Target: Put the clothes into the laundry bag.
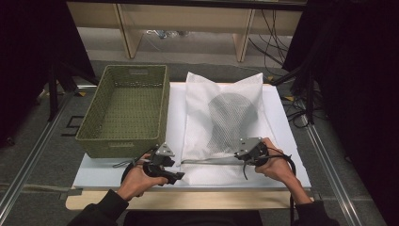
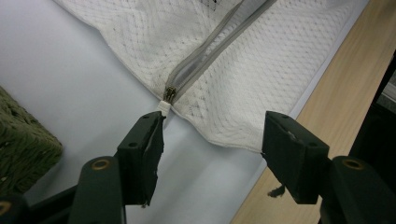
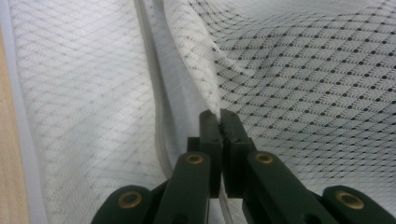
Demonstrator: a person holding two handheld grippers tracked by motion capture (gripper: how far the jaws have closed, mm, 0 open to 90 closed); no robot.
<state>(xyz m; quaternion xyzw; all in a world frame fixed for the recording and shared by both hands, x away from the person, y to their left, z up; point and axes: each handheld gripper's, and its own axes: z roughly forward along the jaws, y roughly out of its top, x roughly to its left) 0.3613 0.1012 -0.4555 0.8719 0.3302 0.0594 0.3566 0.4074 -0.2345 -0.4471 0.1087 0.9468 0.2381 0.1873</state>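
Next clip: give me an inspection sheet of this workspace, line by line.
Surface: white board on a wooden table.
Job's things: white mesh laundry bag lying flat, dark round item inside; zipper along its near edge, slider at the corner.
Clutter: green woven basket, nothing seen inside.
Grippers: left gripper open, at the zipper corner; right gripper shut on mesh fabric.
Cables: trailing from both grippers; more on the floor at right.
Surroundings: wooden frame behind, dark curtains.

White mesh cloth bag (image 1: 226, 127), woven wicker basket (image 1: 123, 113), matt tabletop (image 1: 103, 172)
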